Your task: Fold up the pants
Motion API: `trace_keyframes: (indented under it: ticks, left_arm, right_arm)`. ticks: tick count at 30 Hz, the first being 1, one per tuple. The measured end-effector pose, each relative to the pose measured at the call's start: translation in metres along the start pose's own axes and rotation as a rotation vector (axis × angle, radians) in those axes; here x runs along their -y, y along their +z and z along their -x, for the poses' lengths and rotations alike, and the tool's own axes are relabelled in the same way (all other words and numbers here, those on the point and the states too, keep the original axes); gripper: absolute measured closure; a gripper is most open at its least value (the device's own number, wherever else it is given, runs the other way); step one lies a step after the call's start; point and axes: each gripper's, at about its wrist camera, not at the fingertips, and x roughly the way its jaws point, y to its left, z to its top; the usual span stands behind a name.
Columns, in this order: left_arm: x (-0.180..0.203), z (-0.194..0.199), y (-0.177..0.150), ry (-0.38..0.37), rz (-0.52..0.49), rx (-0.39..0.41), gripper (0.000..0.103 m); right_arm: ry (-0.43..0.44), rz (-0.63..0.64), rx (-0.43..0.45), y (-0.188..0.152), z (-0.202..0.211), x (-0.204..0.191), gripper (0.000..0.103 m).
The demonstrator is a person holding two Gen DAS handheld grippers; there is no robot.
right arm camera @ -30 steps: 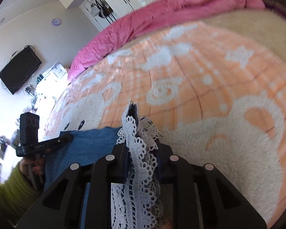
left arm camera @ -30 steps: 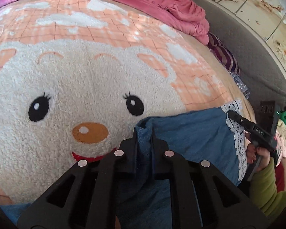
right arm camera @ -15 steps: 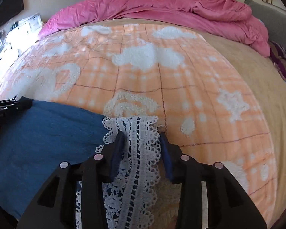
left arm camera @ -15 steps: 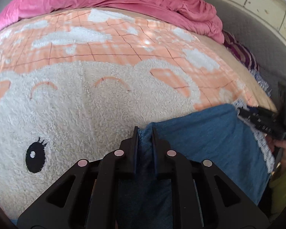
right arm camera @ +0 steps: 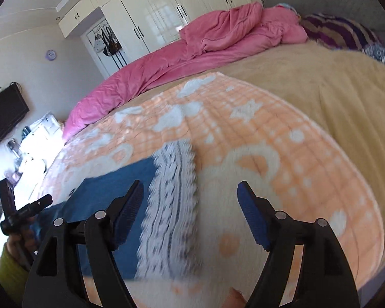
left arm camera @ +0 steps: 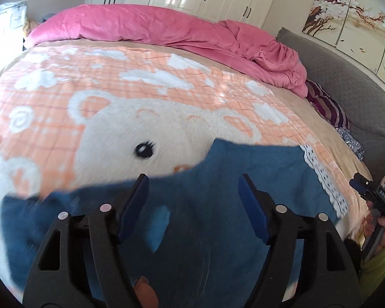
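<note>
The blue denim pants point(left arm camera: 243, 179) with white lace hem point(right arm camera: 172, 200) lie flat on the orange bear-patterned fleece blanket point(left arm camera: 141, 89), filling the lower frame. The left gripper point(left arm camera: 192, 192) and right gripper point(right arm camera: 190, 200) have just been opening; both sets of jaws stand apart above the cloth, gripping nothing.

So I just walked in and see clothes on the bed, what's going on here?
A person is folding blue pants with white lace trim on a bed covered by a bear-print blanket, using a handheld gripper in each hand. Both the left gripper and the right gripper have just been opening: their fingers stand apart with nothing pinched between them. The pants lie flat on the blanket, released.
</note>
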Motion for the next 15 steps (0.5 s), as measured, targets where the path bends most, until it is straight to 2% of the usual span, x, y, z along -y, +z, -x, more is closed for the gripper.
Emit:
trace_keyframes:
  ticks: [4, 7, 10, 13, 15]
  left_arm:
    - [-0.023, 0.039, -0.016, 0.076, 0.036, 0.009, 0.037]
    - [-0.041, 0.068, -0.025, 0.134, 0.067, 0.035, 0.035]
    - [-0.057, 0.088, -0.034, 0.184, 0.092, 0.047, 0.032]
    - [-0.08, 0.102, -0.045, 0.255, 0.154, 0.042, 0.032]
    - [-0.094, 0.102, -0.049, 0.275, 0.205, 0.021, 0.031]
  right_arm:
    - [0.057, -0.077, -0.074, -0.022, 0.002, -0.001, 0.03]
    - [0.031, -0.106, -0.111, -0.034, -0.003, -0.003, 0.03]
    - [0.064, -0.147, -0.123, -0.036, -0.006, -0.002, 0.03]
    - [0.11, -0.21, -0.154, -0.04, -0.013, 0.002, 0.051]
    - [0.115, -0.216, -0.159, -0.043, -0.013, 0.001, 0.052]
